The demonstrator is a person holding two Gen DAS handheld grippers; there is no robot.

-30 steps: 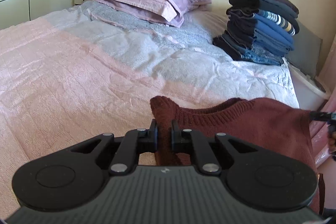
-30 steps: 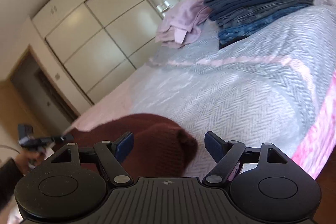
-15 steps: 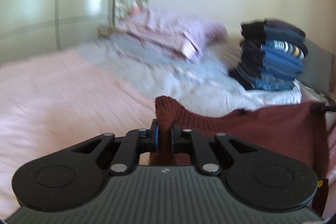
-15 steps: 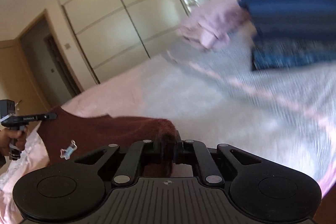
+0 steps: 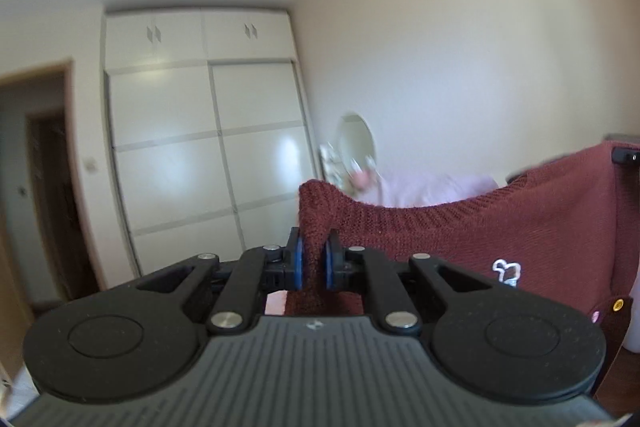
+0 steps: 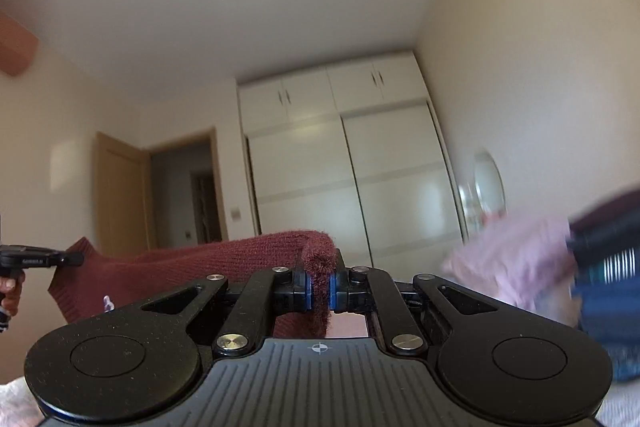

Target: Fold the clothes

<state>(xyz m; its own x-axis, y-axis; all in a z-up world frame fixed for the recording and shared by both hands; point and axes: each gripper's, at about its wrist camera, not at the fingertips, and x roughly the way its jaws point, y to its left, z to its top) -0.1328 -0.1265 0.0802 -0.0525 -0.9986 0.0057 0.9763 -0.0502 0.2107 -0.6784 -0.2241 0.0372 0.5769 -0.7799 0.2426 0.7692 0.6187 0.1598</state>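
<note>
A dark red knitted sweater [image 5: 520,227] hangs stretched in the air between both grippers. My left gripper [image 5: 313,259] is shut on one top corner of it. In the right wrist view, my right gripper [image 6: 319,287] is shut on the other top corner of the sweater [image 6: 192,263]. The right gripper's tip shows at the far right of the left wrist view [image 5: 626,155]. The left gripper and the hand holding it show at the far left of the right wrist view [image 6: 40,259]. The sweater has a small white emblem [image 5: 507,271].
A white sliding wardrobe [image 5: 200,155] fills the far wall, with an open doorway [image 6: 192,195] beside it. Pink pillows [image 5: 432,189] and a blurred stack of folded blue clothes [image 6: 608,267] lie on the bed at right. A round mirror [image 5: 356,143] hangs on the wall.
My right gripper closed on the sweater's corner. Both grippers then rose and tilted upward, lifting the sweater off the bed; the views now show the wall and ceiling.
</note>
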